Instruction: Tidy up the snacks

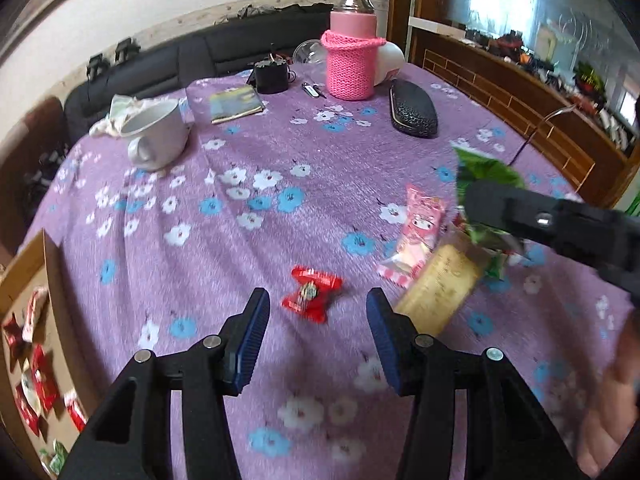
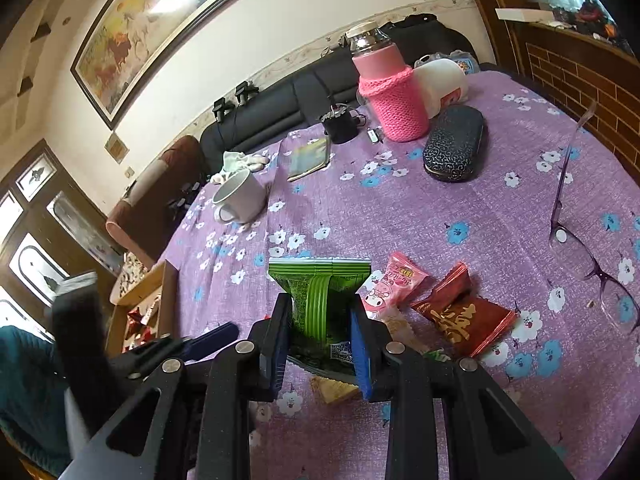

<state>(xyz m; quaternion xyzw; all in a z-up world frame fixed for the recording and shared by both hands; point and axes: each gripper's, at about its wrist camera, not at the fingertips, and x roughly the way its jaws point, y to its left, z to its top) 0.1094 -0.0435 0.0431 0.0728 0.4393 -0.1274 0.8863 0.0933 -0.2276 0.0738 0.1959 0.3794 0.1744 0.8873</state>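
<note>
A round table under a purple cloth [image 1: 248,152] printed with white and blue flowers fills both views, with a black sofa [image 2: 280,104] along the far wall and a framed painting of horses [image 2: 156,24] above it. At the far side of the table stand a flask in a pink knitted sleeve [image 1: 351,64], a white mug [image 1: 158,136], a dark glasses case [image 2: 454,144] and a small booklet [image 1: 236,104]; spectacles [image 2: 592,264] lie open at the right edge.

My right gripper [image 2: 320,340] is clamped on a green snack packet [image 2: 318,292], lifted clear of the cloth near the middle of the table; its print is too small to read. Just right of it lie a pink sweet packet [image 2: 396,280] with a cartoon rabbit and lettering I cannot make out, and a dark red sachet [image 2: 468,316] with large gold characters.

My left gripper [image 1: 318,316] hangs partly open and empty just above a red wrapped sweet [image 1: 312,294] on the cloth. A cardboard box [image 1: 44,264] at the near left edge holds more red-wrapped sweets.
</note>
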